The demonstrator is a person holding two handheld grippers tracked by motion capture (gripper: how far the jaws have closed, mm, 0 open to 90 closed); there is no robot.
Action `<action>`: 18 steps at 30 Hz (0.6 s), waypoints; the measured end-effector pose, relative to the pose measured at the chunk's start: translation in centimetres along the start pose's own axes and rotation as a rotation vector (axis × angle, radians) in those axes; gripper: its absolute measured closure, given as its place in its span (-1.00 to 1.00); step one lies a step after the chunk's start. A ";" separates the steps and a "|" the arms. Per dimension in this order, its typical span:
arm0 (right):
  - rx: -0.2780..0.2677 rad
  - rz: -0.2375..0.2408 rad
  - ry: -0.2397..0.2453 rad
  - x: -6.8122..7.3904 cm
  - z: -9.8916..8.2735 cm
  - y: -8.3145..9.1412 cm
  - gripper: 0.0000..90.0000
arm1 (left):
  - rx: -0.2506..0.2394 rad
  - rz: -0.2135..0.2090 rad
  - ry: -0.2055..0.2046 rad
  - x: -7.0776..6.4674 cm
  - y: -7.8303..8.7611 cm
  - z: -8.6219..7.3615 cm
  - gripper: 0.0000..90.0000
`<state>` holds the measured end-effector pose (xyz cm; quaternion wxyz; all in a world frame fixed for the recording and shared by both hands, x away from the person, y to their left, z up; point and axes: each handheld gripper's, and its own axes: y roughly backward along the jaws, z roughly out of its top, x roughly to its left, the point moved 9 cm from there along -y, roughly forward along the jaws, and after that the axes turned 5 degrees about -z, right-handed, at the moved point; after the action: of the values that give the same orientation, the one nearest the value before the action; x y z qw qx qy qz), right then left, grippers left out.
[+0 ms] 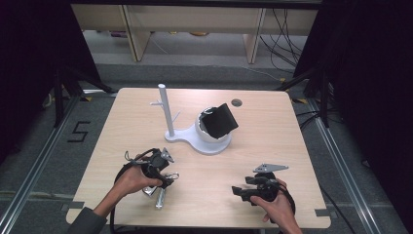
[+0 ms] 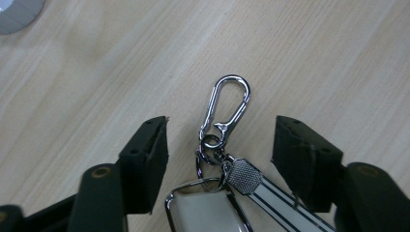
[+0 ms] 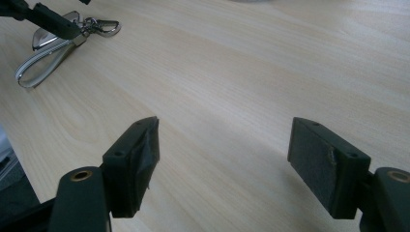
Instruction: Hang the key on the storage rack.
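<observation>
1. Left gripper point(image 2: 220, 140): jaws spread wide, holding nothing. In the left gripper view the keychain point(image 2: 223, 159) lies flat on the table point(image 2: 314, 58), in the gap between the two jaw pads and touching neither.
2. Its silver carabiner clip point(image 2: 227, 108) points away from the jaws, out past their tips. The long axis runs roughly straight ahead along the gripper's line of sight, tilted a little toward the right-hand jaw at the far end.
3. Behind the clip, closer in: small rings, a textured metal tab point(image 2: 244, 176), then a striped strap point(image 2: 285, 205) that runs back under the right-hand jaw. A pale fob with a metal rim point(image 2: 203, 208) sits low between the jaws.
4. Judgement: the clip's axis is crosswise to the closing direction, so closing here would pinch across the ring-and-tab section, if the jaws are low enough. Height above the table cannot be told for sure.
5. Farther ahead, in the high view, a white stand with post point(image 1: 168, 114) holds a dark object point(image 1: 219, 119), well apart from both grippers.
6. Right gripper point(image 3: 222, 154): jaws wide apart, empty, over bare wood. The keychain lies far ahead and off to the left of its jaws, beside the left gripper's jaw.
7. Judgement: the left gripper is plainly nearer.
</observation>
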<state>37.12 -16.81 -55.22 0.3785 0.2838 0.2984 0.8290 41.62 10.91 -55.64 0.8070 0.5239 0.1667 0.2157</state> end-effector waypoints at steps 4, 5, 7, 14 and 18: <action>0.004 0.007 -0.008 0.3 -0.1 0.0 -0.38 | 0.047 -0.002 -0.033 0.2 -0.5 0.1 -0.10; 0.002 -0.001 -0.003 0.2 0.0 0.0 -0.38 | 0.034 -0.002 -0.008 0.1 -0.8 0.1 -0.09; 0.007 -0.001 -0.020 0.3 0.0 0.0 -0.38 | 0.054 -0.004 -0.022 0.1 -0.9 0.2 -0.01; 0.004 0.004 -0.001 0.2 0.0 0.1 -0.37 | 0.091 -0.013 -0.035 0.1 -1.2 0.4 0.14; 0.007 0.013 -0.017 0.3 0.0 0.1 -0.37 | 0.110 -0.017 -0.034 0.3 -1.3 0.3 0.16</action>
<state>36.88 -16.60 -55.07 0.3745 0.2941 0.2964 0.8279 42.24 10.32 -56.75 0.7814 0.5697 0.1691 0.1902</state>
